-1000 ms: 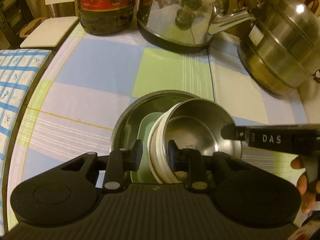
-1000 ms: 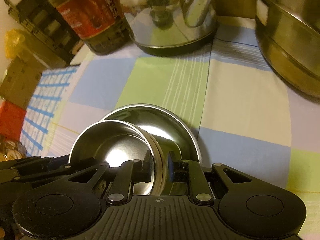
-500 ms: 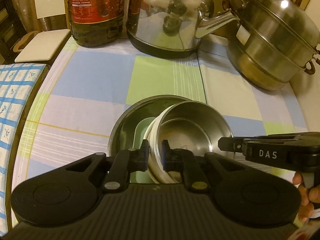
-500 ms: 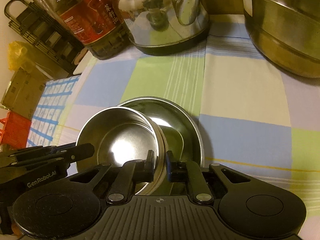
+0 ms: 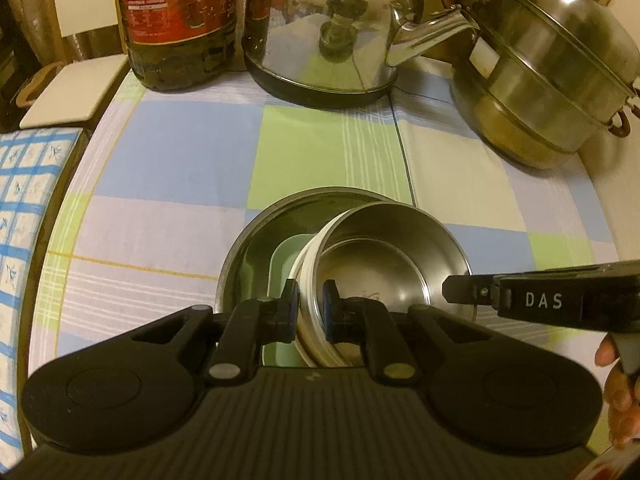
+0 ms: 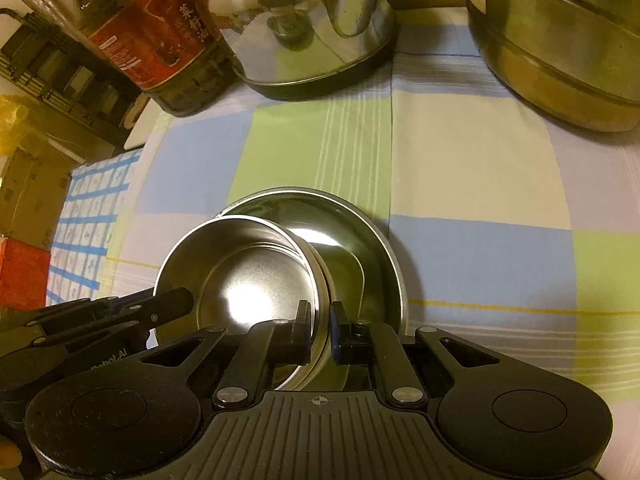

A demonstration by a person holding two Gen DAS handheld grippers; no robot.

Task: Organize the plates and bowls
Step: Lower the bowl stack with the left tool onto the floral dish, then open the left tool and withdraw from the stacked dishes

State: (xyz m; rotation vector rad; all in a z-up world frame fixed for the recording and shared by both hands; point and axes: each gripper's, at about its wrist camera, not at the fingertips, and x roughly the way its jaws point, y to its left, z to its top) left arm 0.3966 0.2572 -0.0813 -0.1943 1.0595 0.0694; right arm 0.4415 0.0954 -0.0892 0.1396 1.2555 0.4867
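My left gripper (image 5: 311, 309) pinches the near rim of the steel bowl (image 5: 390, 268); my right gripper (image 6: 319, 322) pinches its opposite rim. The bowl sits tilted in a steel plate (image 6: 360, 248). "DAS" reads clearly; the red bottle label (image 6: 156, 28) looks Chinese, perhaps.

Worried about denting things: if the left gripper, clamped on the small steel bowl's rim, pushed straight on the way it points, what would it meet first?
Probably the large steel plate under the small steel bowl. The left gripper points steeply down over it, so the checked tablecloth beyond seems out of line; depth is uncertain.
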